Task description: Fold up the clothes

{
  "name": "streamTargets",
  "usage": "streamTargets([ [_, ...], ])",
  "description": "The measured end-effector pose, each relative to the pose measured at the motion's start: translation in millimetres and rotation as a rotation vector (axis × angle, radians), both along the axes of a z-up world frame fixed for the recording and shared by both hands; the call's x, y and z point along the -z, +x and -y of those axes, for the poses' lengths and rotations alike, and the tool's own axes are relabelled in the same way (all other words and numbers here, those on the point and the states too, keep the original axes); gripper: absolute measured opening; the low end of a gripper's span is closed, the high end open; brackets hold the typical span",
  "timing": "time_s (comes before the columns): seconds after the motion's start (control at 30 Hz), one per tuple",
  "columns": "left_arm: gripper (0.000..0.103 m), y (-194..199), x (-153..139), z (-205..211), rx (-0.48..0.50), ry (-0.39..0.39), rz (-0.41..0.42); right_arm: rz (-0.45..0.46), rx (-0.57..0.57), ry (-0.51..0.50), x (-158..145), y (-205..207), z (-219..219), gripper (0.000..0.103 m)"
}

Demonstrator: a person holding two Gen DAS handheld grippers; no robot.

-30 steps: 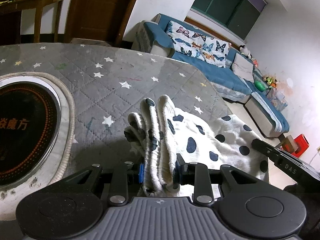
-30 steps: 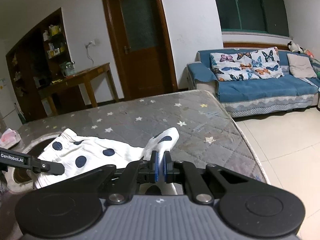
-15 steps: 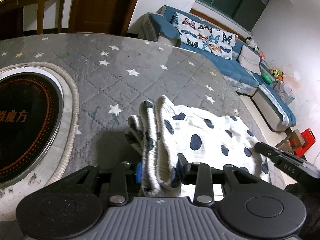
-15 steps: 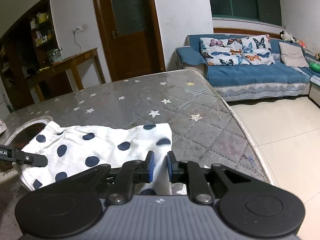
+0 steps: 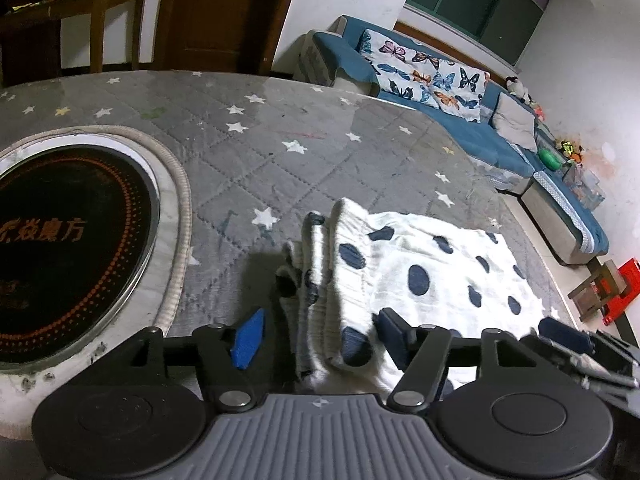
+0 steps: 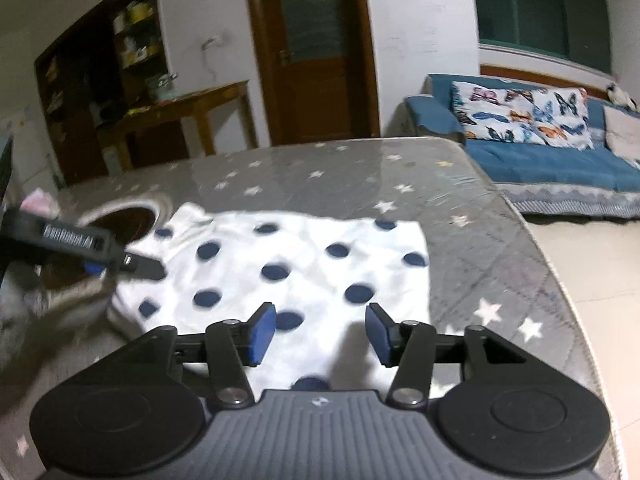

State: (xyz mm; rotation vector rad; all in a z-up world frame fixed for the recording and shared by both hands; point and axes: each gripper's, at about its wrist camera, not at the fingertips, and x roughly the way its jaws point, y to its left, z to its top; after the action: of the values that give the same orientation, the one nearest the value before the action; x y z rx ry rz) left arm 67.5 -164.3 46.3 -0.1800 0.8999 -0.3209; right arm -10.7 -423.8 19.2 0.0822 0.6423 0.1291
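A white garment with dark blue dots (image 5: 424, 264) lies flat on the grey star-quilted table (image 5: 248, 152). Its ribbed, bunched edge (image 5: 320, 280) runs up between the fingers of my left gripper (image 5: 320, 338), which stands open around it without pinching. In the right wrist view the same garment (image 6: 288, 264) is spread out. My right gripper (image 6: 318, 336) is open just above its near edge, with nothing between the blue pads. The left gripper's finger (image 6: 100, 248) shows at the garment's left end.
A round black cooktop with orange markings (image 5: 60, 248) is set into the table at the left. The table's right edge (image 6: 560, 280) drops to a tiled floor. A blue sofa with butterfly cushions (image 6: 540, 148), a wooden door and a side table stand behind.
Both grippers have opened and let go of the garment. The cloth's right end, held up a second ago, now lies flat on the table.
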Motion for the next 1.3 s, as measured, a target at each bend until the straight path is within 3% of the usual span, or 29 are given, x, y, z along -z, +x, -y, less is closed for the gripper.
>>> streamTargets([
  [0.2,0.071,-2,5,-2,0.009,0.026,0.010,-0.034,-0.032,-0.078,18,-6,-9,0.060],
  [0.33,0.072,-2,1,-3,0.008,0.026,0.018,-0.036,-0.043,-0.093,10,-5,-10,0.066],
  [0.5,0.085,4,-5,-2,-0.014,0.026,0.041,-0.032,-0.013,-0.047,0,21,-3,0.078],
  [0.7,0.095,14,-6,2,-0.023,0.041,0.069,-0.044,0.040,0.026,-6,65,6,0.079],
  [0.87,0.097,24,-3,4,-0.016,0.065,0.073,-0.083,0.078,0.063,-1,100,7,0.080],
  [1.0,0.097,31,3,6,-0.003,0.094,0.073,-0.124,0.082,0.024,8,122,-5,0.085],
  [1.3,0.099,35,11,1,0.012,0.094,0.060,-0.117,0.107,-0.019,6,133,-17,0.096],
])
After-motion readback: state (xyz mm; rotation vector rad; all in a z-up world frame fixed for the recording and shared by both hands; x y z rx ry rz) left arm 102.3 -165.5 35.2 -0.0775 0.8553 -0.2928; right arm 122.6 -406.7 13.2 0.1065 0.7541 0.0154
